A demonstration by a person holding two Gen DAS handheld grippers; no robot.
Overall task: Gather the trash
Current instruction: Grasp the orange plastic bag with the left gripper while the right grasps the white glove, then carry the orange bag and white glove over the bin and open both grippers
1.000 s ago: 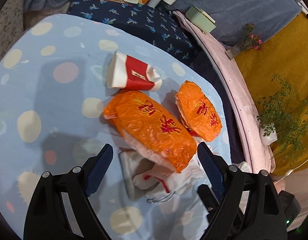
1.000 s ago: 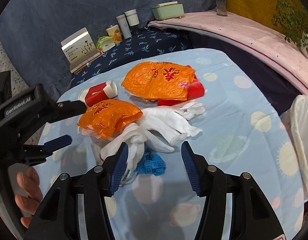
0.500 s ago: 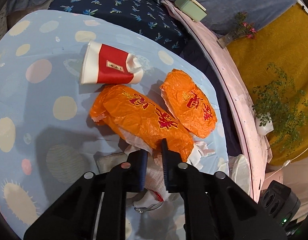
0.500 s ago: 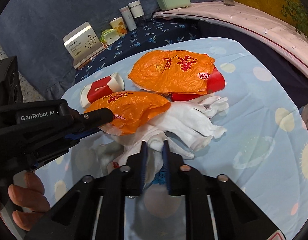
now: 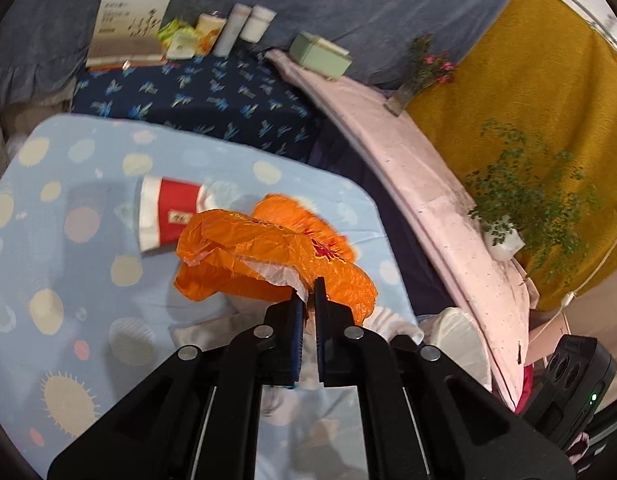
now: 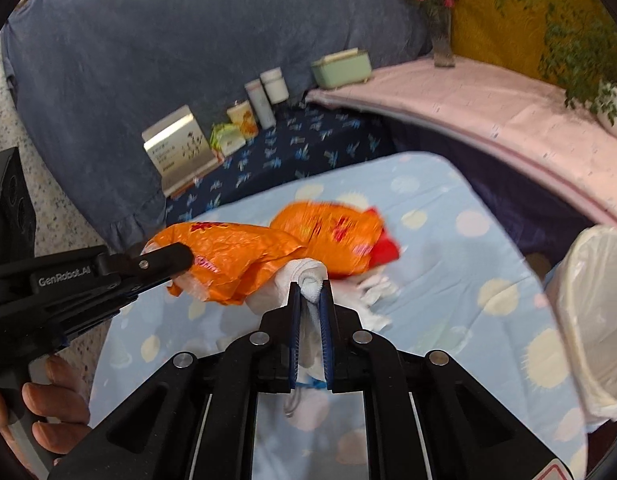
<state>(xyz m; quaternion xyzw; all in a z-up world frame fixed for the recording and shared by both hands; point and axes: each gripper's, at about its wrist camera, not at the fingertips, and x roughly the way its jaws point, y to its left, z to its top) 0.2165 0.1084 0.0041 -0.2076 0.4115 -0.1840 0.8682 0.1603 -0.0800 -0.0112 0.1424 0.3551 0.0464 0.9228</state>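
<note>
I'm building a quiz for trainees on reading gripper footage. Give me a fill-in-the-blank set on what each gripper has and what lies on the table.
1. The left gripper is shut on the ____ plastic bag.
2. The right gripper pinches a ____ cloth glove.
3. The red and white paper cup lies on its ____ on the spotted tablecloth.

Missing words: orange; white; side

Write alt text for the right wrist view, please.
A black two-finger right gripper pinches a white cloth glove above a pale blue spotted tablecloth, while the left gripper grips a crumpled orange plastic bag.
</note>
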